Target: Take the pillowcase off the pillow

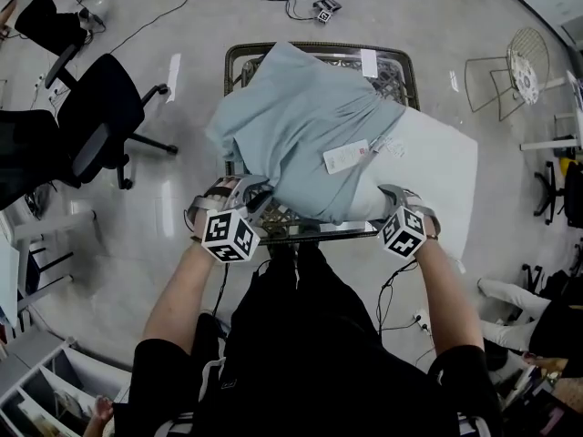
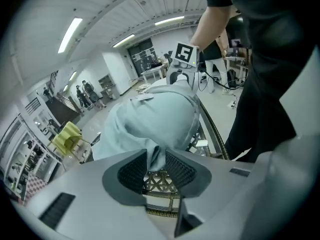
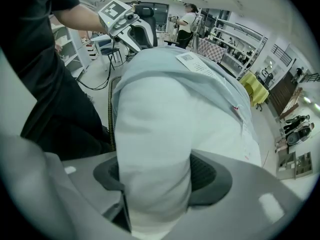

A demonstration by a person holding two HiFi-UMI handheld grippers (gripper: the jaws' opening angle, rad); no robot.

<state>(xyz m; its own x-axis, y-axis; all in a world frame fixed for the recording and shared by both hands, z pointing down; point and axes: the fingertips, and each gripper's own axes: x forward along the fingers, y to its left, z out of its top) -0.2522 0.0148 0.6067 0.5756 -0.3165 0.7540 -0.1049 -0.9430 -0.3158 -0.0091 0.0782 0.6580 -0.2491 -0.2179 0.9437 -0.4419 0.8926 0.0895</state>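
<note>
- Your left gripper (image 2: 156,165) stands released: its pads (image 2: 134,171) are apart, with a fold of the pillowcase (image 1: 301,126) hanging between them
- From that gripper's own view the fold looks loose rather than pinched, though it may brush one pad; the cloth hides the contact
- Your right gripper (image 3: 155,176) is clenched on the pillow (image 1: 428,171), its jaws pressing both sides of the bare white corner nearest you
- The pillow lies across the table (image 1: 396,71), its right part bare and reaching past the table's right edge
- The pillowcase, pale blue, covers the pillow's left and far part and is bunched there; its open edge runs slantwise across the middle
- A white tag (image 1: 346,156) lies on the pillowcase near that edge
- Both your grippers sit at the table's near edge, left at the pillowcase's near corner, right at the pillow's
- A black chair (image 1: 100,121) stands on the floor to the left, well apart from the table
</note>
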